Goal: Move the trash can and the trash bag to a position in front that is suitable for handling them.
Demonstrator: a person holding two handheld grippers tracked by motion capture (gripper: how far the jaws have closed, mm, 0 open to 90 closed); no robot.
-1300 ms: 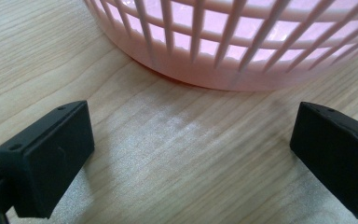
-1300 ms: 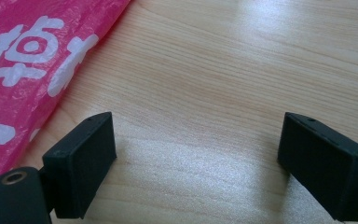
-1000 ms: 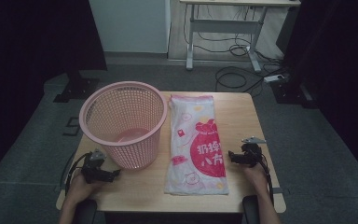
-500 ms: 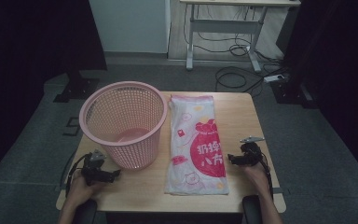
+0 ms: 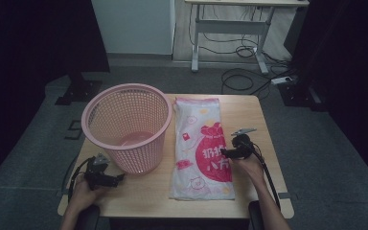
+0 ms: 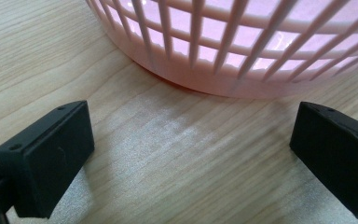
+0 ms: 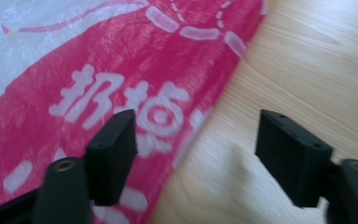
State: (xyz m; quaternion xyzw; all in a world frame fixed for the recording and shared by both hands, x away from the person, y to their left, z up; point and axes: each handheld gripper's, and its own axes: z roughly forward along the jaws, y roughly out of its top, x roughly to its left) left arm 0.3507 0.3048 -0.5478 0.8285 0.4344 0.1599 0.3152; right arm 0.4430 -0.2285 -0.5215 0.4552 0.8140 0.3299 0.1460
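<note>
A pink lattice basket (image 5: 127, 124) stands upright on the left half of the wooden table (image 5: 249, 112). A flat white plastic bag with a red print (image 5: 201, 148) lies beside it in the middle. My left gripper (image 5: 120, 178) rests low on the table in front of the basket, open; its black jaws frame the basket's base (image 6: 223, 70). My right gripper (image 5: 224, 153) hovers over the bag's right edge, open, with nothing between its jaws. In the right gripper view the bag's red print (image 7: 98, 93) lies under the left jaw and bare wood under the right.
The table's front edge (image 5: 172, 211) runs close to my forearms. Beyond the table lie grey carpet, a white desk frame (image 5: 230, 28) with cables on the floor, and dark curtains at both sides.
My right gripper has shifted left, from the bare wood at the bag's right onto the bag's edge. The left gripper and the basket have stayed put.
</note>
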